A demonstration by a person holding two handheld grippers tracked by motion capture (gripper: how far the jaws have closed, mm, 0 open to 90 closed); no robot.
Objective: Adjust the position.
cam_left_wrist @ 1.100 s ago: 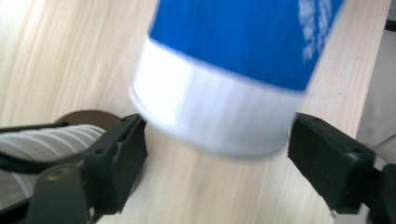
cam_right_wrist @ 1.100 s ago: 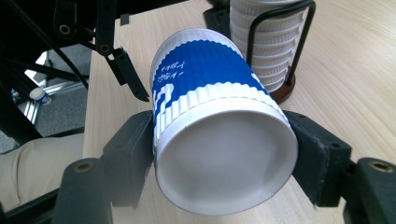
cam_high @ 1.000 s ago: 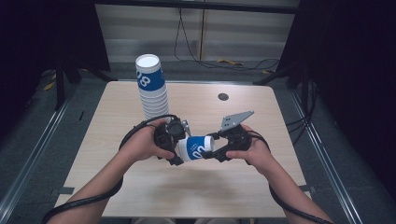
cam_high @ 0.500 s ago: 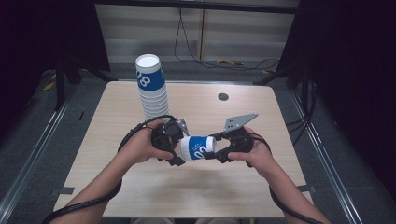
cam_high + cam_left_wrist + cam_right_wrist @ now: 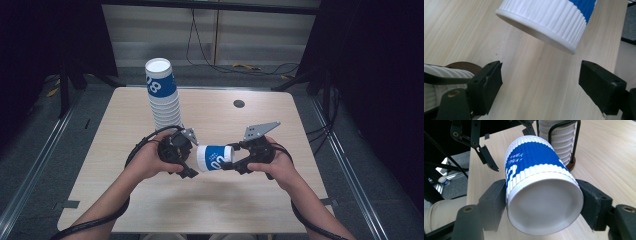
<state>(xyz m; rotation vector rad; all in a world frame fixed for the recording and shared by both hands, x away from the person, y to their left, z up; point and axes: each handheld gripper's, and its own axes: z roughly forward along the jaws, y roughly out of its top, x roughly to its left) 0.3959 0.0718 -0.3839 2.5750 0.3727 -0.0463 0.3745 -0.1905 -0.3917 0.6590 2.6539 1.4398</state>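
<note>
Pale wood counter (image 5: 300, 200), dark room around, cables on the floor behind. Mid-counter: right hand-held gripper (image 5: 231, 164) clamped on one blue-and-white cup (image 5: 214, 157), lying sideways; left hand-held gripper (image 5: 191, 154) gaping wide just beside its rim. One tall cup stack (image 5: 163, 95) near the far edge.

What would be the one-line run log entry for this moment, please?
right hand-held gripper: shut on paper cup, held sideways | left hand-held gripper: open, near cup rim | cup stack: upright on table
</note>
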